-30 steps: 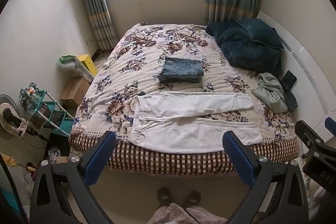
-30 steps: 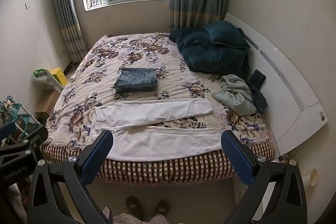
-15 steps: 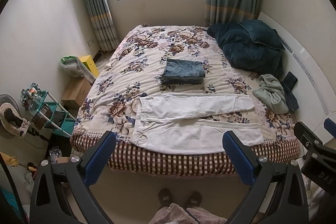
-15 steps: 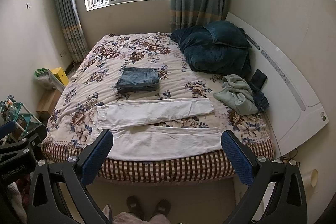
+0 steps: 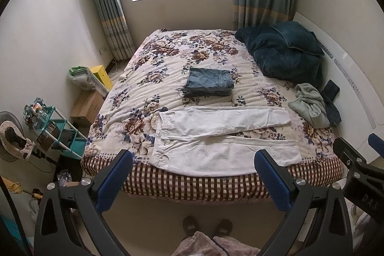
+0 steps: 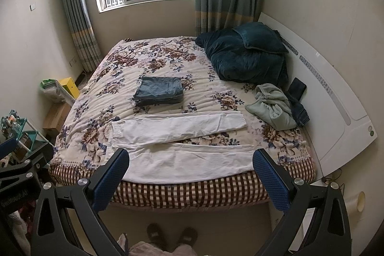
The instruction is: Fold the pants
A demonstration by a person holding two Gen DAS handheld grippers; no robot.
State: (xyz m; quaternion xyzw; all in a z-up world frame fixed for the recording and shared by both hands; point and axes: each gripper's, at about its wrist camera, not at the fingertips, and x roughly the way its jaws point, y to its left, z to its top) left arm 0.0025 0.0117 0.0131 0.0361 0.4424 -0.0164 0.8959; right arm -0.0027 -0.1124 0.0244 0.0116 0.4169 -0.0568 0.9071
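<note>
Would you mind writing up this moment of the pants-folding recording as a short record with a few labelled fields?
setting: bedroom, bed with floral cover
item to fold: white pants spread flat along the bed's near edge, waist to the left, legs to the right, slightly apart
already folded: blue jeans in a neat stack mid-bed
other items: dark teal blanket and grey-green garment by the headboard
left gripper: open, held above the floor short of the bed, holding nothing
right gripper: open, likewise empty
progress: white pants not yet touched
</note>
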